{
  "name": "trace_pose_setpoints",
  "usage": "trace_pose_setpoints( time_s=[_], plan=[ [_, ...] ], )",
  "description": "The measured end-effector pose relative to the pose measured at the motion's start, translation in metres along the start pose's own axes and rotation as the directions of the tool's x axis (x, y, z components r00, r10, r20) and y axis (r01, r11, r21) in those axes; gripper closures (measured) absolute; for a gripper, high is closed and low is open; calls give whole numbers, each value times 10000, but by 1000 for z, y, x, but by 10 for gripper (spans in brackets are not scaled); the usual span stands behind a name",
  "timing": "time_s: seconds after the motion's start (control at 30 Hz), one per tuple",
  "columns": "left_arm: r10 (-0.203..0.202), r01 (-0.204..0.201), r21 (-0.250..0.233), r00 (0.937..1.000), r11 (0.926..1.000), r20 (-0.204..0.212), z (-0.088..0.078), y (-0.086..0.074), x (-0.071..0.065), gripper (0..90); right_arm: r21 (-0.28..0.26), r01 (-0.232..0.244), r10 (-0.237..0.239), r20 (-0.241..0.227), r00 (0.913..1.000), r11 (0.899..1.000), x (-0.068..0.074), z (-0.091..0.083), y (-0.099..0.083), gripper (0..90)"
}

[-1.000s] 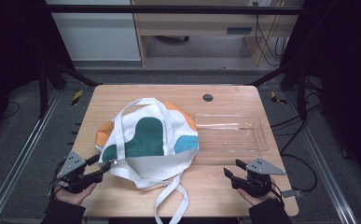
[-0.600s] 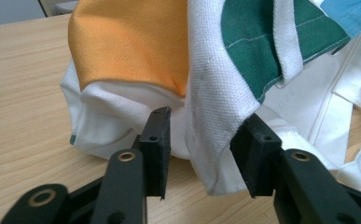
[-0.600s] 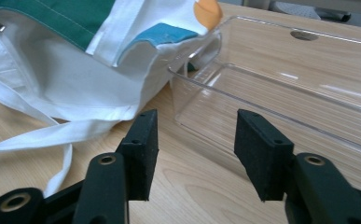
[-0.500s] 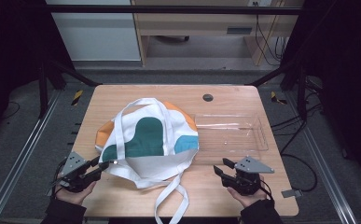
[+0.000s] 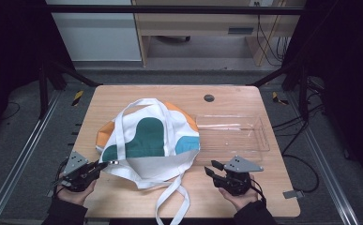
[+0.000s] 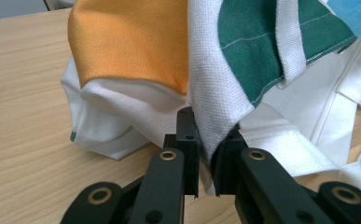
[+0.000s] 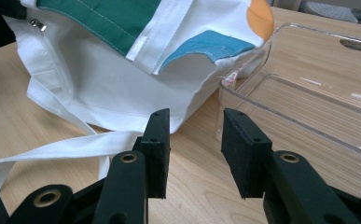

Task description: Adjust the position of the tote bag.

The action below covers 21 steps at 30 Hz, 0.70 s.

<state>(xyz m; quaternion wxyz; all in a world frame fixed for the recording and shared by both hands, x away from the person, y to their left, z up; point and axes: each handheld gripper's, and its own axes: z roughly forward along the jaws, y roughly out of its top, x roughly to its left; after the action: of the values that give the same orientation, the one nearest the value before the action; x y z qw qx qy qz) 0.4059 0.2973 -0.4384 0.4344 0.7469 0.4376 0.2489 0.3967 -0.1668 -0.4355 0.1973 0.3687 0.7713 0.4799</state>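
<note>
A white tote bag [image 5: 148, 138] with green, orange and blue patches lies crumpled on the wooden table, its straps [image 5: 170, 201] trailing toward the front edge. My left gripper [image 5: 102, 165] is at the bag's front left corner. Its jaws have just been closing and now pinch a fold of the white and green bag fabric [image 6: 215, 107] in the left gripper view, left gripper [image 6: 206, 158]. My right gripper [image 5: 214, 169] lies near the bag's front right corner. Its jaws have been closing but still stand apart over bare wood, right gripper [image 7: 194, 135], short of the bag [image 7: 122, 74].
A clear plastic tray [image 5: 230, 133] stands right of the bag, its near corner [image 7: 243, 79] close ahead of my right jaws. A white strap [image 7: 52, 149] runs left of the right gripper. A round grommet [image 5: 209, 98] sits at the table's back.
My right gripper has slid left along the front of the table toward the bag's right corner. The left hand has stayed at the bag's left corner.
</note>
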Motion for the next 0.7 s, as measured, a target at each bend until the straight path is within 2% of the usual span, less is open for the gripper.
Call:
trace_pose_setpoints(
  time_s=[0.2, 0.4, 0.7],
  plan=[
    [-6, 6, 21, 10000, 10000, -23, 0, 1, -1, 845, 31, 19, -19, 7, 10000, 10000, 3, 2, 2, 666],
    [-9, 9, -3, 10000, 10000, -7, 0, 1, -1, 846, 57, 41, -39, -189, 9998, 10000, 7, 6, 5, 733],
    [-50, 50, -15, 10000, 10000, 5, 0, 0, 0, 847, -293, 52, -61, -305, 9995, 9996, 14, 13, 13, 822]
  ],
)
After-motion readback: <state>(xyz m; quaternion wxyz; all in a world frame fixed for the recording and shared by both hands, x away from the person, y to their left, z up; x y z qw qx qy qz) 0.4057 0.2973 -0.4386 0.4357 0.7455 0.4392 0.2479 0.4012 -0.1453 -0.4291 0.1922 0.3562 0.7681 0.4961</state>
